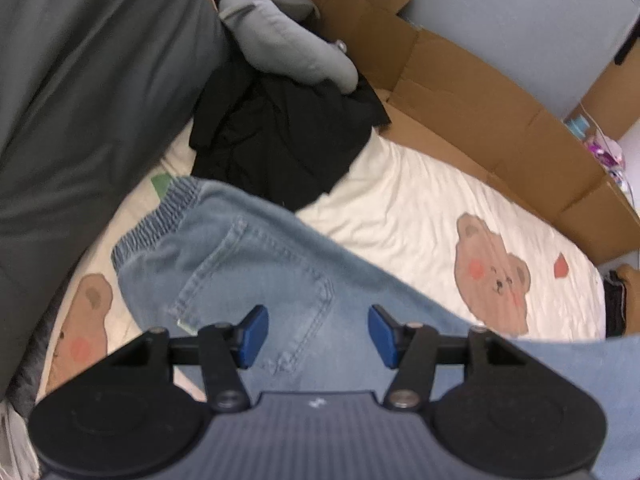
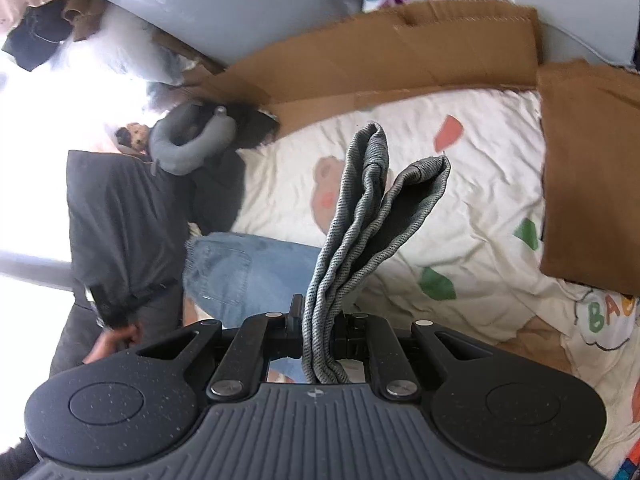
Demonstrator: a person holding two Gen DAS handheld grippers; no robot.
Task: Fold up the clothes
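The light-blue jeans (image 1: 256, 264) lie on the bear-print bedsheet (image 1: 420, 200), elastic waistband (image 1: 160, 216) toward the dark heap of clothing (image 1: 280, 140) at the far side, legs running back toward the viewer — the long axis thus follows the pointing direction of both tools. The right gripper (image 2: 320, 332) is clamped almost fully closed on the two leg hems (image 2: 380, 184), which stand up out of its jaws, grey inner face showing, lifted clear of the sheet. The left gripper (image 1: 318, 336) hangs over the seat of the jeans beside the back pocket (image 1: 248, 280), its blue pads (image 1: 256, 334) roughly half apart, with nothing between them. The waistband lies ahead of the held hems; the likely next move carries the hems forward along that axis to meet it, the left tool being the nearer one to pin the fold. A flattened cardboard sheet (image 2: 400, 52) borders the bed.
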